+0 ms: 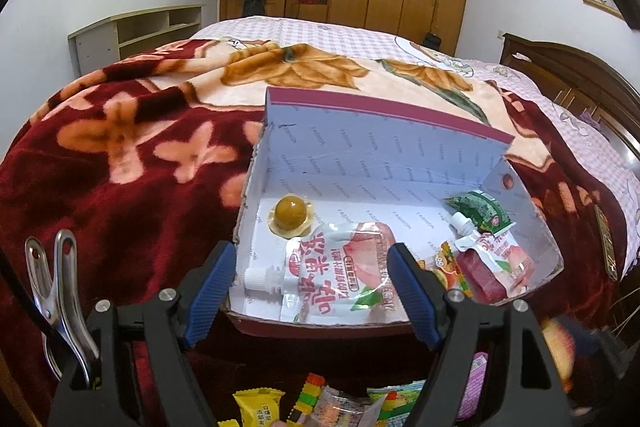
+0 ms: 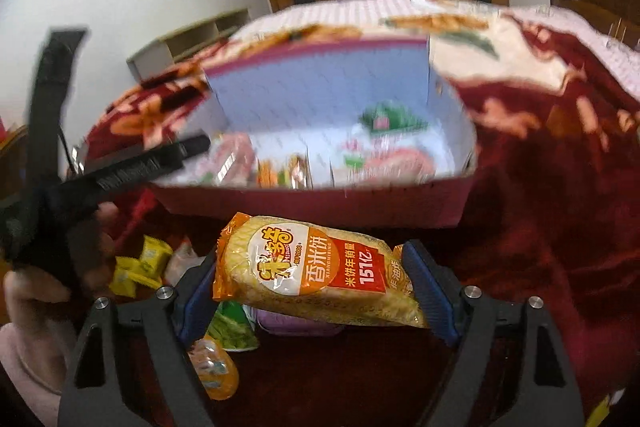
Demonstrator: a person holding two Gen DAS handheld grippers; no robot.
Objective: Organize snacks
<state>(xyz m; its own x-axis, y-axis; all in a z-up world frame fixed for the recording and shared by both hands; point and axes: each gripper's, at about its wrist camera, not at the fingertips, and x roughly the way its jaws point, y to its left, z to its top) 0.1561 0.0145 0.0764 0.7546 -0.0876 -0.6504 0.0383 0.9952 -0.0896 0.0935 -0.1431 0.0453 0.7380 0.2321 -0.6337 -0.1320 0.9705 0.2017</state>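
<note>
Orange-and-yellow foil, crinkly and light: the rice cracker pack (image 2: 316,273) sits crosswise between the pads of your right gripper (image 2: 316,291), pinched by its two ends and lifted clear of the loose snacks (image 2: 140,265) on the red blanket (image 2: 540,227). It hangs just short of the near wall of the cardboard box (image 2: 320,203). Keep the squeeze gentle, since the crackers could crack. Carry it over that wall and set it on bare floor behind the peach pouch (image 1: 340,267). Your left gripper (image 1: 310,287) hovers wide and empty at the box's near edge; keep it clear.
</note>
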